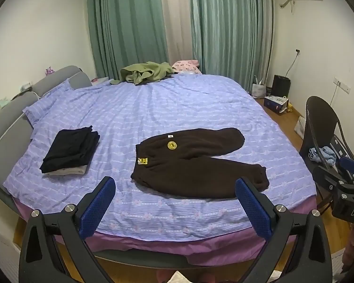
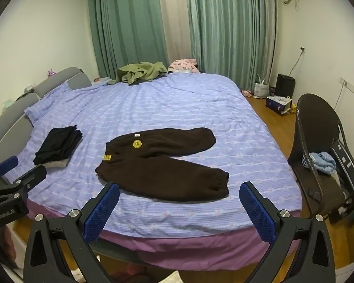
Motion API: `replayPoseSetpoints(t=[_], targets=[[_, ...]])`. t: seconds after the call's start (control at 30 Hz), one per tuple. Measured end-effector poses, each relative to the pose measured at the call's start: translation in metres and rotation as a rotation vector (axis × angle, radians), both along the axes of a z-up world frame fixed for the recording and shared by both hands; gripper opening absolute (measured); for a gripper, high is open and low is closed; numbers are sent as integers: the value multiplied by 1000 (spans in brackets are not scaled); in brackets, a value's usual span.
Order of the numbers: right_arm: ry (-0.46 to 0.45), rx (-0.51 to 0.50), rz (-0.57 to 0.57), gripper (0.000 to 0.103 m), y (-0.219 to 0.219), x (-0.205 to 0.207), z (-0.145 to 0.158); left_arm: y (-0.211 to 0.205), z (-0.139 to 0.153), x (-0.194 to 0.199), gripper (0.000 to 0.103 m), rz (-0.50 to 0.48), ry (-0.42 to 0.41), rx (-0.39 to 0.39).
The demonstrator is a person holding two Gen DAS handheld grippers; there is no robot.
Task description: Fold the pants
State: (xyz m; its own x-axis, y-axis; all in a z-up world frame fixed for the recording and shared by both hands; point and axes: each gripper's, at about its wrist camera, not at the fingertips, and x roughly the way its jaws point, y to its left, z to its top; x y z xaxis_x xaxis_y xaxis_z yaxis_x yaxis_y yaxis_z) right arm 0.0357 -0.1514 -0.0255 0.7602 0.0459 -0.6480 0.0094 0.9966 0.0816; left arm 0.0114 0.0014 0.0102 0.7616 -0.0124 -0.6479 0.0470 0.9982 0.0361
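At the far left of the bed (image 1: 200,108), near the grey headboard (image 1: 14,108), a stack of folded dark clothes (image 1: 70,149) rests on the lilac striped cover, well apart from everything the fingers frame. Next comes the left gripper (image 1: 175,206), held off the near edge of the mattress with its blue-padded fingers (image 1: 98,206) spread wide and nothing between them. The dark brown pants (image 1: 195,162) lie flat on the cover just beyond those fingertips, waistband toward the left with a round yellow badge and a yellow tag, the two legs splayed out to the right; in the left wrist view the nearer leg's cuff sits just beyond the right-hand fingertip. In the right wrist view the right gripper (image 2: 179,208) also hovers short of the bed edge, its jaws released and empty, and the pants (image 2: 160,165) lie ahead in the gap, apart from both pads, the near cuff just left of the right-hand finger (image 2: 257,212). At the far right, a dark chair (image 2: 318,141) stands on the wood floor beside the bed with a light blue cloth (image 2: 322,162) on its seat.
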Motion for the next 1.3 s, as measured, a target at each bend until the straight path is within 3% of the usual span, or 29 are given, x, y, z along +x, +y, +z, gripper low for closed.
replayPoseSetpoints(t=[1.3], targets=[[-51,-9,11,103,-3,-11,7,-7,16,-17,103,12,-100,-8]])
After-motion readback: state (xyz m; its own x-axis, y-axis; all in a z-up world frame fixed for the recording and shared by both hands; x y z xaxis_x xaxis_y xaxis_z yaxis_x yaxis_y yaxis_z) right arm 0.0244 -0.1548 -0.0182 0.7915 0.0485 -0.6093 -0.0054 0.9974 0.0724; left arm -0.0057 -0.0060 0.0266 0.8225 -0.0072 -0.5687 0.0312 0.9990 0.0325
